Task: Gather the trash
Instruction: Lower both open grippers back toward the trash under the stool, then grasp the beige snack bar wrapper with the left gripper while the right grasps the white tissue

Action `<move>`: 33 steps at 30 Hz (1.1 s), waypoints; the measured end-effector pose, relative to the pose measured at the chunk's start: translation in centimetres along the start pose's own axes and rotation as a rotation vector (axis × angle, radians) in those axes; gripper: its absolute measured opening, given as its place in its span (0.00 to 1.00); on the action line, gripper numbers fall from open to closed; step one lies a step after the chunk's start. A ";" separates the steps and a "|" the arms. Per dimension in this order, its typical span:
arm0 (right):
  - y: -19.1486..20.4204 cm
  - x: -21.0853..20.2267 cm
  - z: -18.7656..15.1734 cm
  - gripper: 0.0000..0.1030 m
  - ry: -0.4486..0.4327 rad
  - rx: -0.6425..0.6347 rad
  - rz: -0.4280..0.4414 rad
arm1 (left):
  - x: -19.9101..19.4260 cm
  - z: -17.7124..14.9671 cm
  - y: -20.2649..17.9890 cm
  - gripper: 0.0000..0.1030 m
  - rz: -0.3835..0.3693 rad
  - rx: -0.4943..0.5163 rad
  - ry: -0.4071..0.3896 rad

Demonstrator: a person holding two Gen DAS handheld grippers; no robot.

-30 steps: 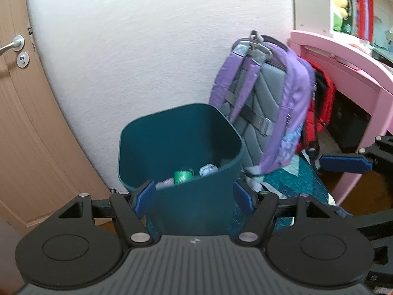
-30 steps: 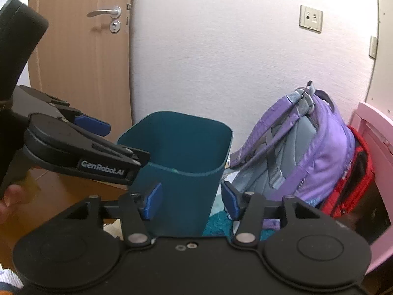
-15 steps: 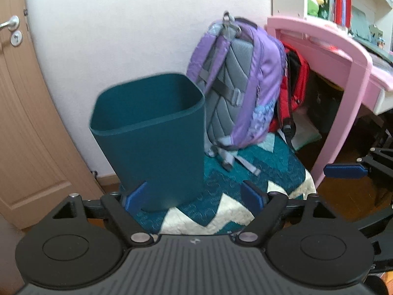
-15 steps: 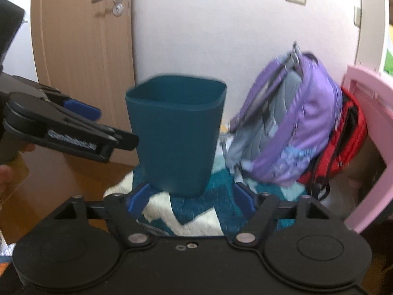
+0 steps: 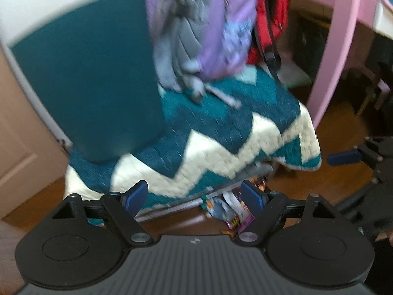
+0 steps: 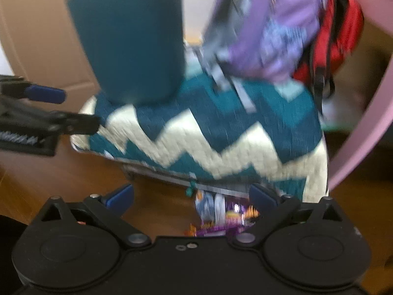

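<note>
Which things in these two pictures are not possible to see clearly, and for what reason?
- Colourful wrapper on the floor: blurred in both wrist views; the left gripper body cuts off its lower part, so its print is unreadable.
- Teal bin: rim cut by the top edge in the right wrist view; contents hidden.
- Purple backpack: top cut off, smeared by motion.
- What lies under the zigzag quilt: covered.
- Right gripper: jaws opening, nothing between them.

Quilted cloth mat [image 5: 221, 132], glossy crinkled wrapper [image 6: 221, 218], smooth wood floor [image 6: 61, 172]
</note>
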State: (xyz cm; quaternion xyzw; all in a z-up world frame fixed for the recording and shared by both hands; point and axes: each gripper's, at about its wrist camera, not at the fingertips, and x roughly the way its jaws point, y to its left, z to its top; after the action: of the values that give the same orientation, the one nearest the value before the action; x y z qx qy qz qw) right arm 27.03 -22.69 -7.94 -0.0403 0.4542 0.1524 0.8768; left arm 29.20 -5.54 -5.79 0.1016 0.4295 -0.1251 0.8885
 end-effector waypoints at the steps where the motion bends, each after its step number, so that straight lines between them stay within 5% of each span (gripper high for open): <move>1: -0.5 1.0 -0.4 0.98 0.019 0.016 -0.008 | 1.1 -0.5 -0.2 0.80 -0.014 0.000 0.018; 6: -3.4 6.1 -2.4 0.98 0.107 0.129 -0.038 | 6.3 -2.7 -0.9 0.82 -0.076 0.020 0.087; 10: -5.7 10.0 -3.7 0.98 0.169 0.217 -0.082 | 10.7 -4.9 -1.5 0.95 -0.119 0.065 0.135; 16: -8.0 16.0 -5.7 0.98 0.259 0.319 -0.147 | 17.2 -8.2 -3.2 0.96 -0.136 0.216 0.222; 24: -10.1 24.1 -8.4 0.97 0.370 0.401 -0.217 | 23.9 -13.1 -7.0 0.96 -0.165 0.444 0.225; 33: -12.8 30.6 -10.9 0.95 0.473 0.443 -0.216 | 31.4 -18.5 -9.7 0.96 -0.244 0.498 0.332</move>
State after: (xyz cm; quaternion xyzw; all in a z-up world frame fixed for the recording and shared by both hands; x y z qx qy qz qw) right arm 38.92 -30.08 -39.89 0.0689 0.6600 -0.0571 0.7459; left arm 31.35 -13.64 -42.54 0.2828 0.5336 -0.3139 0.7327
